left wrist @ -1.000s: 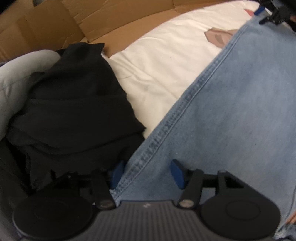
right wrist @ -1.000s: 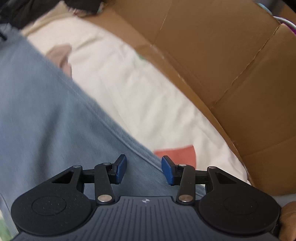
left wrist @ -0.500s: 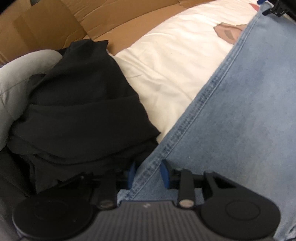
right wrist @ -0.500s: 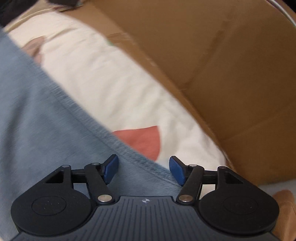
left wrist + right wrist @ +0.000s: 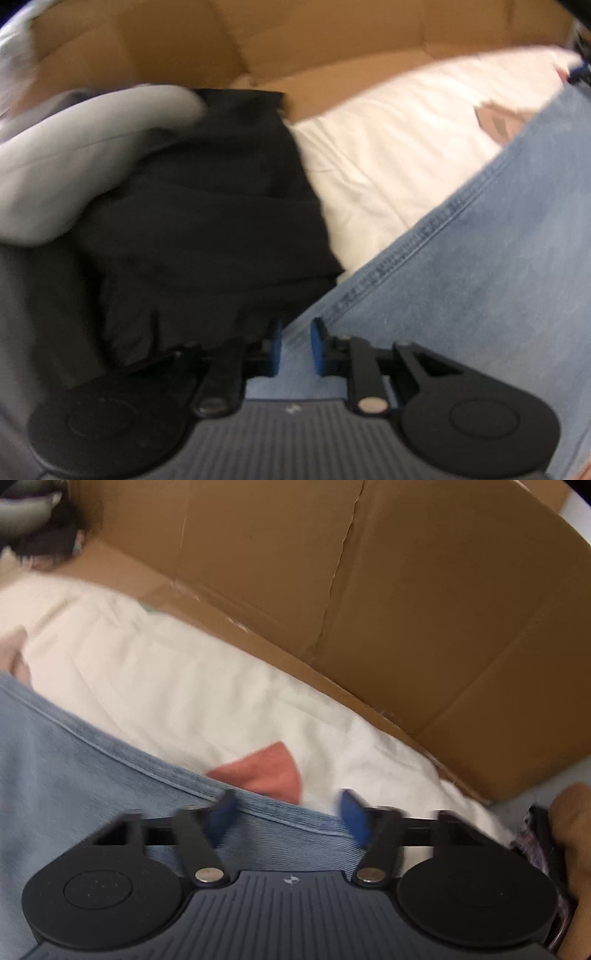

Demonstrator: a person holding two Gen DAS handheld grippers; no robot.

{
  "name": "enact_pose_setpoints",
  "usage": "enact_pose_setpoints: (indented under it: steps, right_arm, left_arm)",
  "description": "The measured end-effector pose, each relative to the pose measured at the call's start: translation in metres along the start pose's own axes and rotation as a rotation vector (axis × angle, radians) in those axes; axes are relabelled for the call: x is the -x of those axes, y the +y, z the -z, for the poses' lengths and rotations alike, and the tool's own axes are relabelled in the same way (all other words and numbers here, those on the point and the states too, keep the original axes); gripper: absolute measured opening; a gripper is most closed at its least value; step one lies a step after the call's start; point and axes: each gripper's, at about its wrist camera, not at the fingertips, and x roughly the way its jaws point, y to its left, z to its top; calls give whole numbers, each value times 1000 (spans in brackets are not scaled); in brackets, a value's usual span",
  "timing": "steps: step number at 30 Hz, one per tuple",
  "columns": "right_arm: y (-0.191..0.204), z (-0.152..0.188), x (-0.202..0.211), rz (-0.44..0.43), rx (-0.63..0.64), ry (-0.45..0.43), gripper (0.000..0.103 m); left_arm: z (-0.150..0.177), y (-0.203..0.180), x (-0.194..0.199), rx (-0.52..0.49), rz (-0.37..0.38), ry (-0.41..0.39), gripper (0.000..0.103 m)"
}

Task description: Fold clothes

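- Both tongs had been closing on the jeans point(image 5: 461, 295) since the earlier frames. The left tongs point(image 5: 296, 345) went from wide apart to clenched on the stitched side seam, with denim filling the narrow gap between the pads.
- In the left wrist view the whole scene had also shifted and blurred, and the black garment point(image 5: 207, 221) at 9 o'clock of the tongs lay further from the lens, which suggested a lift had begun.
- The right tongs point(image 5: 287, 818) had just been closing too, with the denim edge between them. In the blurred right wrist view, though, the pads stood apart, not pressing the cloth.
- The jeans lay spread on the white bedsheet point(image 5: 184, 686), running from the left tongs toward 2 o'clock, with a cardboard wall point(image 5: 369, 590) beyond at 12 o'clock.
- A red patch point(image 5: 266, 771) on the sheet showed just at 12 o'clock of the right tongs.
- Judged from this, one end was secured. The fold seemingly needed the right side to bite before both ends could be raised evenly.
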Motion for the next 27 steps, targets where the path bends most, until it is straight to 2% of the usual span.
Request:
enact_pose_setpoints:
  steps: [3,7,9,14,16,18,20,23,27]
  right_arm:
    - [-1,2,13,-88,-63,-12,16]
    - [8,8,27,-165,-87,-23,17]
    - [16,9,28,-187,-115,-17,17]
    - [31,21,23,-186,-164,19,18]
    - [26,29,15,-194,-243,37,16]
    - [21,33,11,-198,-309,25,14]
    - [20,30,7,-185,-322,15,13]
    - [19,25,0,-169,-360,1,12]
    - [19,17,-8,-138,-373,-25,9]
  left_arm:
    - [22,12,22,126,-12,-11,20]
    - [54,30,38,350,-25,-20,17]
    - [75,25,42,412,-34,-25,17]
    - [82,29,21,494,-40,-10,17]
    - [87,28,8,523,-32,-17,17]
    - [80,24,-7,507,-31,-10,17]
    - [74,24,-18,486,-29,-9,17]
    - [65,35,-32,530,-32,-18,15]
    - [58,45,-42,527,-21,-13,13]
